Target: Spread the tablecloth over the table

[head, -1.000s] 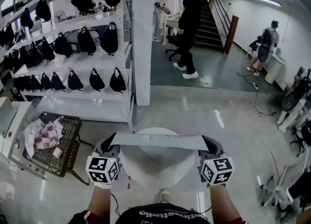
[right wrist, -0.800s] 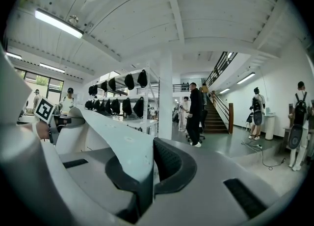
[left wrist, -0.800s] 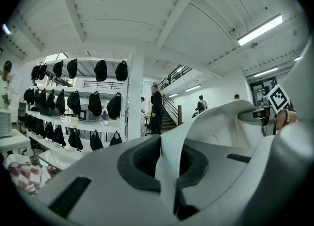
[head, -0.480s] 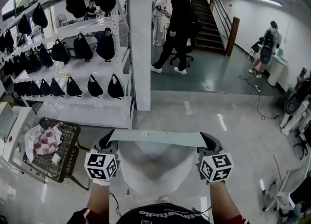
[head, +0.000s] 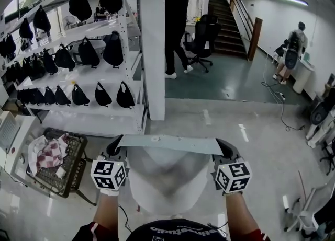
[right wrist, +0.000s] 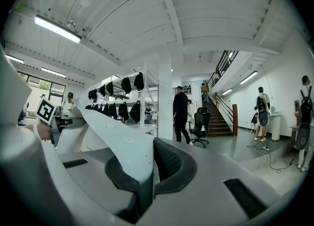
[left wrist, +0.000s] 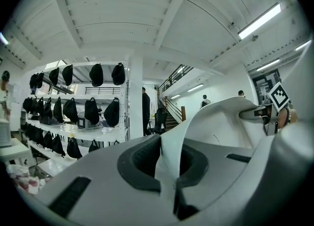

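Head view: tablecloth [head: 166, 174] held up off the floor, stretched between the left hand-held gripper [head: 116, 144] and the right hand-held gripper [head: 224, 146].
Tablecloth, lie: top edge taut and near level from one hand-held gripper to the other; the rest hangs in a rounded sag below and between them.
Left hand-held gripper, state: jaws pressed together, pinching one end of the top edge; the cloth runs off to its right.
Right hand-held gripper, state: jaws pressed together, pinching the other end; the cloth runs off to its left.
Marker cubes [head: 109, 174]: one on each hand-held gripper, on the person's side of the jaws.
Wire basket [head: 70, 153]: left of the left hand-held gripper, well apart; holds a checked cloth [head: 49, 151].
Shelving [head: 89, 80]: ahead and left of the left hand-held gripper; rows of black bags [head: 112, 49].
Pillar [head: 153, 52]: ahead, between both hand-held grippers.
Person in black [head: 176, 23]: far ahead, beside an office chair [head: 203, 38].
Staircase [head: 230, 23]: far ahead of the right hand-held gripper.
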`<state>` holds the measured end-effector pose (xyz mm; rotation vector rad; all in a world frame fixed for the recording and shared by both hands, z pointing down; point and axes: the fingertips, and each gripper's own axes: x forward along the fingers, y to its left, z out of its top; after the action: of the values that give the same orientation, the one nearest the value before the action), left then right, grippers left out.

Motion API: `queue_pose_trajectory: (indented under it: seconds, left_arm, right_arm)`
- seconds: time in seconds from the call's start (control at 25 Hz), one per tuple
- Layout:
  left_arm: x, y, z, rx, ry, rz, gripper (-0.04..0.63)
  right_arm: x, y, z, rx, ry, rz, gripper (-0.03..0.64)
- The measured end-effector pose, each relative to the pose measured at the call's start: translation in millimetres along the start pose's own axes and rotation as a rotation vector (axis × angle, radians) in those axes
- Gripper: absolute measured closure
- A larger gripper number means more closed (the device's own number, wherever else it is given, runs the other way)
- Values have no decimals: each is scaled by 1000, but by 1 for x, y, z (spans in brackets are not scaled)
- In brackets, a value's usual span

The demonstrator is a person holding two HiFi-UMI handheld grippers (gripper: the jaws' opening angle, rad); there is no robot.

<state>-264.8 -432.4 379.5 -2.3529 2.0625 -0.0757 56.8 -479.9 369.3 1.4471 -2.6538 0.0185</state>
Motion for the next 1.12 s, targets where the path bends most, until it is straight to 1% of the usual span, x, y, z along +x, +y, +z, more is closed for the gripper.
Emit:
queue_pose_trajectory:
  seconds: [0.28,0.76,0.84,0.96,1.0,1.12]
  left_arm:
    - [28,7,2,-6,-4,25,574]
    - [84,19,19,34,-13,34,572]
    - [96,22,24,24,-15,27,571]
    - [115,25,31,-35,-27,14,568]
    - [121,26,34,-44,-33,14,568]
    - [137,27,54,-21,-67,24,568]
  right_arm:
    - [28,-13,4,-4,-5,20,588]
    - [81,-46,21,-6,-37,30,588]
    - [91,-52,25,-7,-42,31,588]
    - [105,-63,32,-11,-53,30,588]
    - [109,-67,36,-13,-60,28,588]
    - [119,-79,52,-17,-97,17,588]
